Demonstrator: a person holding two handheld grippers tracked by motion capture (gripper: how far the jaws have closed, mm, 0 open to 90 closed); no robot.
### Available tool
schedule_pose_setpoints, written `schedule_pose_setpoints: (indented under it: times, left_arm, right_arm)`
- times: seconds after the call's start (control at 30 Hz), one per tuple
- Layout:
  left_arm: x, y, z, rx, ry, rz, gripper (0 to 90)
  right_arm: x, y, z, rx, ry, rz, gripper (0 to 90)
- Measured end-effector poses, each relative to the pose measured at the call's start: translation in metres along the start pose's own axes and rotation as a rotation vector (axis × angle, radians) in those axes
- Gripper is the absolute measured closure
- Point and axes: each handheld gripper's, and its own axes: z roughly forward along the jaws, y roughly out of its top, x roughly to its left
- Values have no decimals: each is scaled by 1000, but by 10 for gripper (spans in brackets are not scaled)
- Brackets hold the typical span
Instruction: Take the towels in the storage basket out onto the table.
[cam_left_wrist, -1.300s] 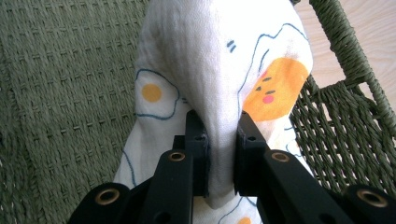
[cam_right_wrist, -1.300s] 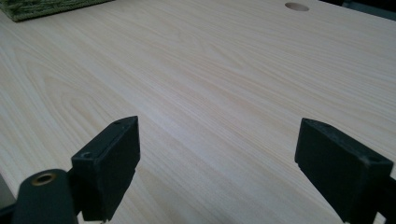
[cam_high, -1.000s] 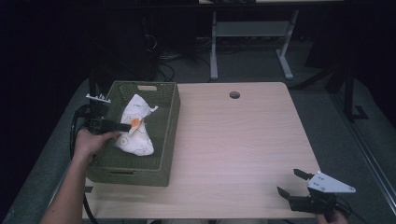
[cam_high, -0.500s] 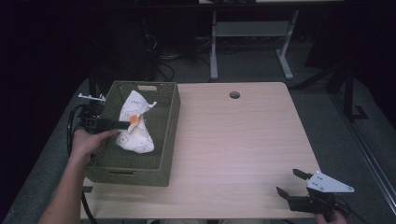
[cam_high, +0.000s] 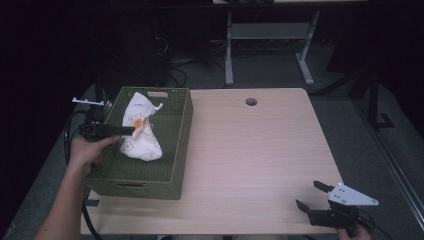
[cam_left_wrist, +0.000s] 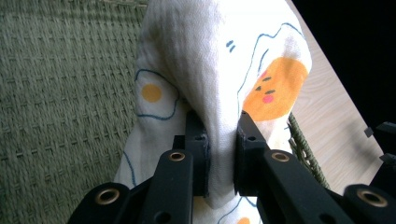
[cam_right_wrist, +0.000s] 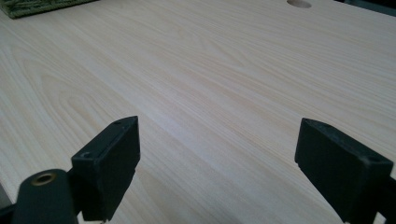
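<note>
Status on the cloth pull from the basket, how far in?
Done: left gripper is shut on the egg-print cloth, bunched between its pads. In hand: cloth is raised but hangs inside the green basket. Left: clear the rim and set it on the table. Right gripper sits open, idle.

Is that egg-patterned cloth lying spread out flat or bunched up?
Bunched up. The cloth rises in a gathered peak inside the green basket, with the left gripper shut on a fold of it.
</note>
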Motion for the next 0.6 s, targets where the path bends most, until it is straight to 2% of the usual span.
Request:
schedule_pose_setpoints:
  times: [0.47,0.6]
  left_arm:
    - [-1,0,-1,-15,-73,4,793]
    - [-1,0,-5,-34,-113,2,793]
  right_arm:
    - [-1,-1,-1,-7,-4,9,138]
    - [-2,-1,-1,-6,-6,9,138]
